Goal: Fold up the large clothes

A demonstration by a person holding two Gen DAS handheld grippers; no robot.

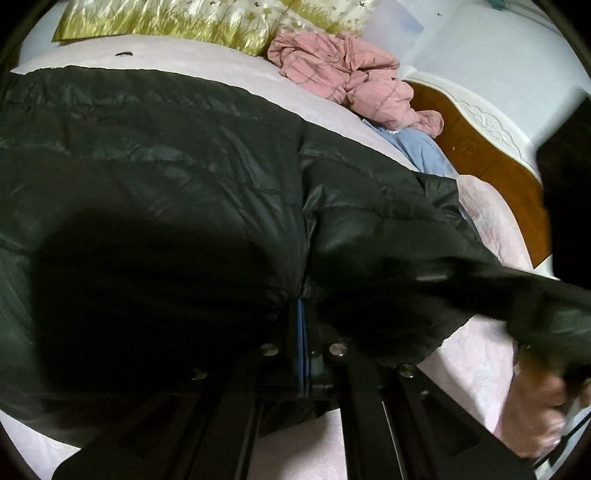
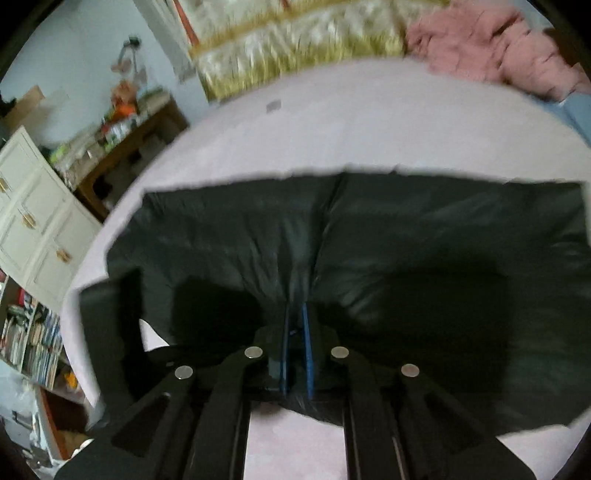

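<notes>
A large dark green padded jacket [image 1: 166, 177] lies spread across a pale pink bed [image 1: 207, 66]. My left gripper [image 1: 303, 314] is shut on the jacket's near edge, its blue pads pressed together on the fabric. In the right wrist view the same jacket [image 2: 424, 236] fills the middle, blurred by motion. My right gripper [image 2: 296, 317] is shut on a fold of the jacket, with dark fabric between the blue pads. The right hand and its gripper also show blurred in the left wrist view [image 1: 543, 406], under a jacket sleeve.
A crumpled pink garment [image 1: 343, 74] and a blue one [image 1: 424, 147] lie at the bed's far side by floral pillows [image 1: 177, 18]. A wooden floor and white headboard [image 1: 491, 125] are to the right. A cluttered desk [image 2: 122, 133], white cabinet [image 2: 33, 214] and bookshelf [image 2: 29, 339] stand left.
</notes>
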